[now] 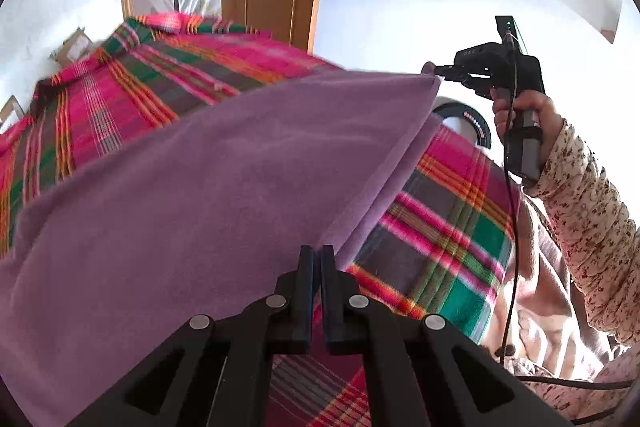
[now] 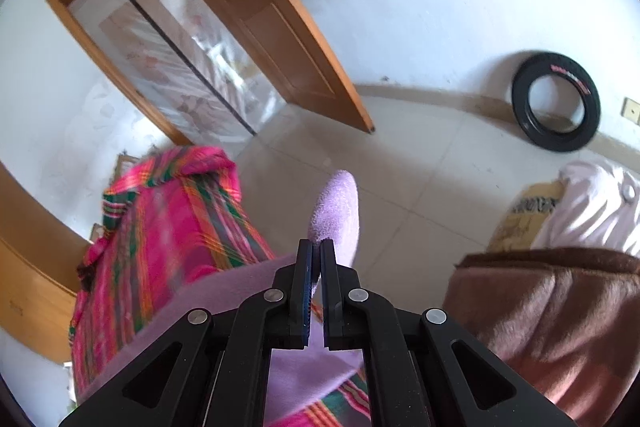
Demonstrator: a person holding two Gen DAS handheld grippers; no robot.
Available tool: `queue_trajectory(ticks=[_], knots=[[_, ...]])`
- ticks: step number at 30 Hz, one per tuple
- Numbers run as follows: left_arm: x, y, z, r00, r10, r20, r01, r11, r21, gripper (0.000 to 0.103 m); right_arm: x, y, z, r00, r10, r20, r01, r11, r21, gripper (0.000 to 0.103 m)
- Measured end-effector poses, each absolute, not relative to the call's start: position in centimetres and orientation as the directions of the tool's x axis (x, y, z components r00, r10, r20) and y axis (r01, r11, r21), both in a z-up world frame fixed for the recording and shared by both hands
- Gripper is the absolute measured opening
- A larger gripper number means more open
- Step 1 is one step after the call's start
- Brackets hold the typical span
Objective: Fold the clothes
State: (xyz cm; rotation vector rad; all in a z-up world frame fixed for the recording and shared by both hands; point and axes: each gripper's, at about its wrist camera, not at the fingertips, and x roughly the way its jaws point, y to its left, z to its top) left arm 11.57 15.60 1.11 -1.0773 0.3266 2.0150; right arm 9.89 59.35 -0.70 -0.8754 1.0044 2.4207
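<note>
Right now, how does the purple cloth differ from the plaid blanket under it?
The purple cloth is one plain colour; the plaid blanket has pink, green and orange stripes. The cloth is lifted, pinched by the left gripper and the right gripper; the blanket lies spread beneath. Both are soft fabric.

The purple cloth point(image 1: 208, 171) looks soft and matt, a fine fuzzy fleece with a short nap. Under it the plaid blanket point(image 1: 448, 227) is woven, slightly hairy, bright pink and green with no sheen. The left gripper point(image 1: 317, 255) is matt black plastic with small round silvery metal pins at the joints; the right gripper point(image 2: 317, 249) is the same make. A sleeve point(image 1: 592, 227) of thin printed cotton-like fabric. The door point(image 2: 280, 27) is smooth varnished wood, faintly glossy. The floor point(image 2: 420, 167) is pale polished tile. The tyre point(image 2: 556, 101) is dull black rubber. The brown blanket point(image 2: 540, 327) is plush, furry.
</note>
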Motion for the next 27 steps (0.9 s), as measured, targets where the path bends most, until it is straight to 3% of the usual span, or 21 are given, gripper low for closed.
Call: queue_trajectory(ticks=[12,22,27], knots=[[11.8,15.1,0.5,-0.267,0.552,-0.789,-0.742,-0.641,-0.197,0.003,12.0,59.9,-2.3,-0.678,0.116,-0.726,-0.616,-0.628,0.475,0.003],[12.2,14.7,0.3,-0.244,0.563,-0.79,-0.737,-0.637,-0.226,0.004,10.1,48.6,1.1,-0.729,0.022,-0.685,-0.28,-0.922,0.268,0.007],[12.0,14.0,0.1,-0.234,0.572,-0.786,-0.712,-0.651,-0.262,0.004,10.2,45.3,0.3,-0.696,0.031,-0.717,-0.23,-0.956,0.182,0.008]])
